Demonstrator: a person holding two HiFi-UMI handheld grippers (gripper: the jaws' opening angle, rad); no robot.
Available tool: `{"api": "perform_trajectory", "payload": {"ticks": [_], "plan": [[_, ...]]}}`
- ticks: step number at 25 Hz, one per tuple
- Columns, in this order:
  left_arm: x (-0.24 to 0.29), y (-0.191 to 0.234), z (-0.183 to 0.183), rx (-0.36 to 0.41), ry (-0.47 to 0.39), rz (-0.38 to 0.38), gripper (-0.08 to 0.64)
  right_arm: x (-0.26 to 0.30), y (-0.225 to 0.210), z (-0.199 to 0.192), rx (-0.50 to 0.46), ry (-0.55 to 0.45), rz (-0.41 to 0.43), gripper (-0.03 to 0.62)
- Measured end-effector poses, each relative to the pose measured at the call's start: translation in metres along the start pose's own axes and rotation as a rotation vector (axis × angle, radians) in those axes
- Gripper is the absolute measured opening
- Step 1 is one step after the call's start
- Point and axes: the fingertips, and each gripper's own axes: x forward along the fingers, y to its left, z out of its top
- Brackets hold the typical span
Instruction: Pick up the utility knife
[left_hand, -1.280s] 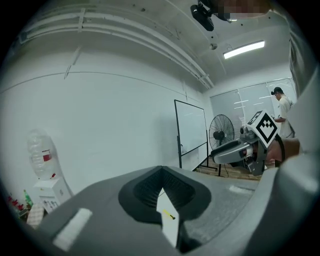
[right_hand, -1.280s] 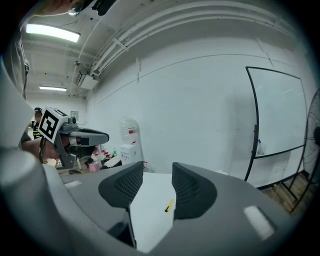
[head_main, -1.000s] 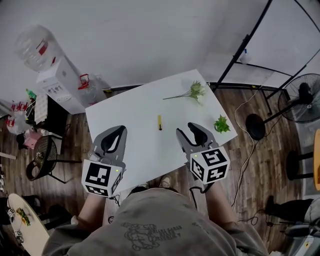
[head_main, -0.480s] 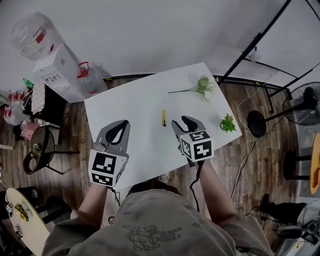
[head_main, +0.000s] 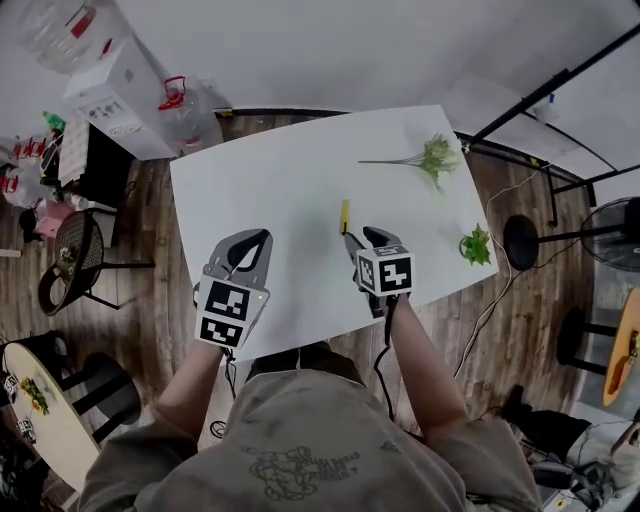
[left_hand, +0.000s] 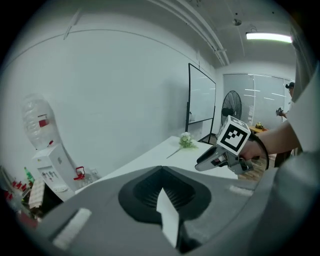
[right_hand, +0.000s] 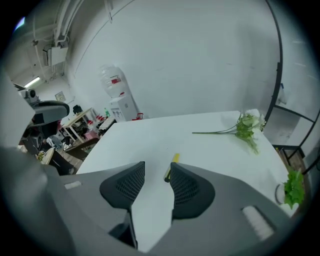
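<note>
The utility knife (head_main: 344, 215) is a slim yellow-and-black stick lying on the white table (head_main: 270, 190). My right gripper (head_main: 362, 238) hovers just on the near side of it. In the right gripper view the knife (right_hand: 173, 164) shows just past the right jaw's tip. That gripper (right_hand: 156, 167) is open. Its jaws have just been closing a little, and only table shows between them. My left gripper (head_main: 262, 237) is over the table's near left part. Its jaw tips meet in the left gripper view (left_hand: 161, 167), with nothing held.
A flower sprig (head_main: 430, 155) lies at the table's far right and a small green plant (head_main: 475, 245) sits near its right edge. On the floor are a water dispenser (head_main: 120, 85) at the far left, a chair (head_main: 70, 275) and a fan base (head_main: 520, 240).
Both grippers have come down toward the table. The right one has moved forward, so its jaw tips now sit right by the knife.
</note>
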Motion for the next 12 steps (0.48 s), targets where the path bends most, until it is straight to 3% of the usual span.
{"api": "perform_trajectory", "payload": {"ticks": [7, 12], "plan": [[0.020, 0.003, -0.052, -0.036, 0.122, -0.027, 0.002, 0.051, -0.008, -0.021, 0.010, 0.106, 0.003, 0.179], [0.031, 0.003, -0.078, -0.085, 0.164, -0.048, 0.002, 0.082, -0.020, -0.034, 0.029, 0.156, -0.033, 0.178]]}}
